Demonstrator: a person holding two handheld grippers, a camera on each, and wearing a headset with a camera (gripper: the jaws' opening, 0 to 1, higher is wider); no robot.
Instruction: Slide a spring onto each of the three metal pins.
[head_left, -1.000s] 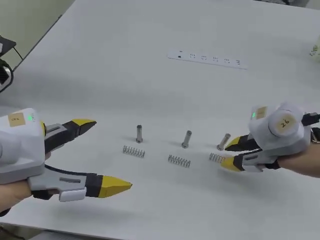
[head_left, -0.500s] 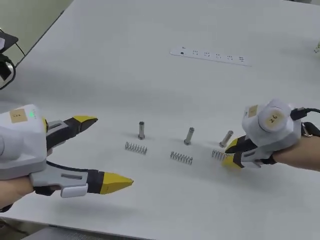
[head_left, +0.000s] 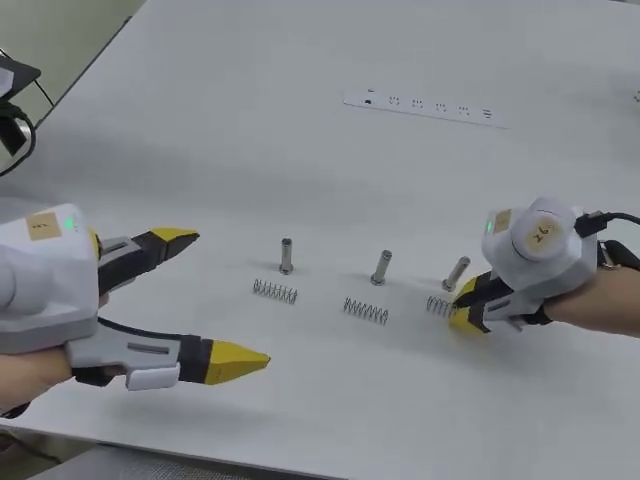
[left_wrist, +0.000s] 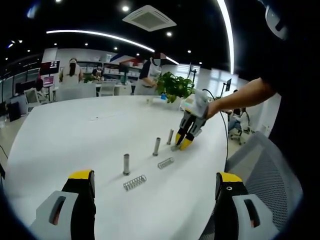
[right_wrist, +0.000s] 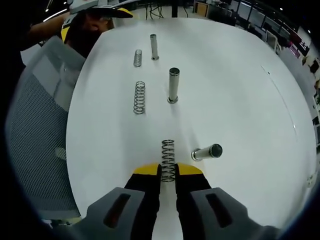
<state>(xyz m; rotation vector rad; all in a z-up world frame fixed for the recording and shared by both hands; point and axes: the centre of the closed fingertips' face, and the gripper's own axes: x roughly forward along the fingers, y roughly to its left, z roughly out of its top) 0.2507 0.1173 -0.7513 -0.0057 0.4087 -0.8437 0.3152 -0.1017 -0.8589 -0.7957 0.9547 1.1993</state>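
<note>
Three short metal pins stand in a row on the white table: left pin (head_left: 286, 255), middle pin (head_left: 381, 267), right pin (head_left: 456, 273). A spring lies in front of each: left spring (head_left: 275, 291), middle spring (head_left: 365, 311), right spring (head_left: 438, 306). My right gripper (head_left: 466, 306) is low on the table, its jaws shut on the near end of the right spring (right_wrist: 168, 159), beside the right pin (right_wrist: 207, 152). My left gripper (head_left: 215, 298) hovers wide open at the left, holding nothing. The left gripper view has its yellow fingertips (left_wrist: 81, 177) far apart, with the pins ahead.
A white power strip (head_left: 425, 106) lies flat at the far side of the table (head_left: 300, 150). A grey mesh chair (right_wrist: 40, 125) stands at the near table edge. Dark cables (head_left: 12, 110) sit at the far left. People stand in the room's background.
My right gripper has dropped to the table and narrowed its jaws from open to shut around the right spring's end. The left gripper has stayed open in place.
</note>
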